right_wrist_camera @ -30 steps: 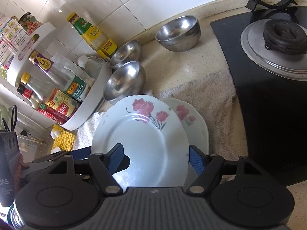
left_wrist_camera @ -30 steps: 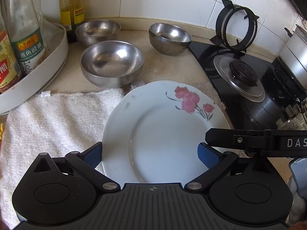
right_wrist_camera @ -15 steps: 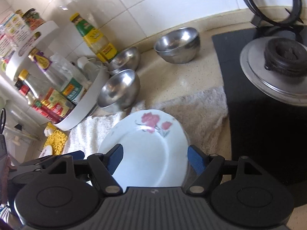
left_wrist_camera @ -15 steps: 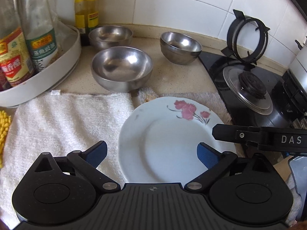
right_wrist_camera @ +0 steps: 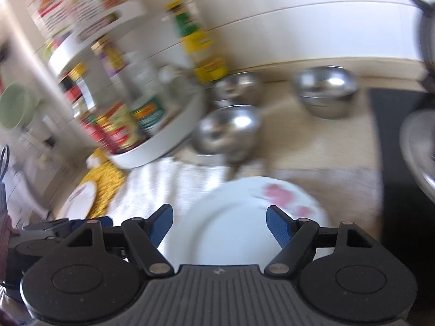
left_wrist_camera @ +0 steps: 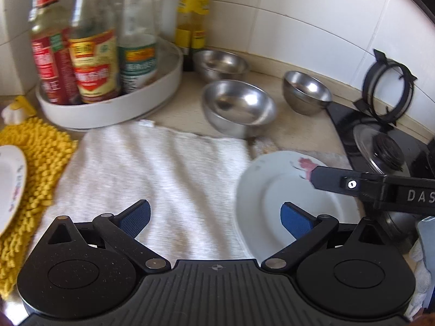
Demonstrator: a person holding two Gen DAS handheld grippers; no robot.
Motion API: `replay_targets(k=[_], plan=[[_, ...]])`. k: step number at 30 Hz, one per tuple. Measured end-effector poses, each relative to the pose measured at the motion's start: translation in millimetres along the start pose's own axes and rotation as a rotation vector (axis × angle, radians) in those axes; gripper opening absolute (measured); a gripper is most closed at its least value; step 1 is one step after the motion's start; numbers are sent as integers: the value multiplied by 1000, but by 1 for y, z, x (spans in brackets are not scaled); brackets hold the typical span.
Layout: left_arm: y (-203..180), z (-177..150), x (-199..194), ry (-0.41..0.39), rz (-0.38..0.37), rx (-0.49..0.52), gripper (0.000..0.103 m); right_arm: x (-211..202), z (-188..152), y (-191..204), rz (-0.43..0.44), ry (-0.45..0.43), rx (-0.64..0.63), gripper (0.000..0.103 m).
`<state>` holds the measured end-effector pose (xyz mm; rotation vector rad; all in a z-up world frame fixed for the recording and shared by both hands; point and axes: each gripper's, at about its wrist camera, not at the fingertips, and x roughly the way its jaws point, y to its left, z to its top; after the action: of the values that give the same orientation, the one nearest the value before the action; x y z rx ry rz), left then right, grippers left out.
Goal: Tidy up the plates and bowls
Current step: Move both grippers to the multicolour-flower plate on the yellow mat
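The left gripper (left_wrist_camera: 214,217) is spread wide and holds nothing; under it lies the white towel (left_wrist_camera: 163,168). The flowered plate (left_wrist_camera: 282,190) sits at its 3 o'clock, partly behind the right blue pad, and the dark finger of the right gripper (left_wrist_camera: 350,184) crosses the plate's far edge, hiding part of the pink flower.

In the right wrist view, the right gripper (right_wrist_camera: 219,221) is likewise parted and empty, with the flowered plate (right_wrist_camera: 244,217) directly ahead at 12 o'clock between its pads; whether the pads touch the rim cannot be told through the blur.

At 9 o'clock of the left gripper a second plate (left_wrist_camera: 11,187) is cut off by the frame edge, resting on a yellow nubby mat (left_wrist_camera: 35,168).

Farther out, three steel bowls stand on the counter: the nearest bowl (left_wrist_camera: 239,107) at 12 o'clock just past the towel, the back bowl (left_wrist_camera: 220,63) near the wall, and the right bowl (left_wrist_camera: 307,92) at 1 o'clock beside the black stove (left_wrist_camera: 386,146). At 11 o'clock, sauce bottles (left_wrist_camera: 92,65) stand in a white round tray (left_wrist_camera: 114,106); their labels are too smeared to read.
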<state>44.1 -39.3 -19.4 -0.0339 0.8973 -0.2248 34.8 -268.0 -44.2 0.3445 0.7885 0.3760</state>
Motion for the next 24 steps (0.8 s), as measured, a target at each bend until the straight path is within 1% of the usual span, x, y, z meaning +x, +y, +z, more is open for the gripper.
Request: replay_targets(k=[7,12,16,19,24], plan=[[67,-4,-22,-30,143,-144,103,48,13,73,113,65,-138,78],[127,-10,-39,-44,240,-258,103,86,19,133,198,110,-244,78],[178,-13,-53,-59,313,-332,103,122,20,180,265,154,-305,78],[213,-16,-57,-56,348,-365,103,150,21,209,301,189,-327,78],[258,-18,-52,-33,343,-392,102,189,19,246,335,236,-363,78]])
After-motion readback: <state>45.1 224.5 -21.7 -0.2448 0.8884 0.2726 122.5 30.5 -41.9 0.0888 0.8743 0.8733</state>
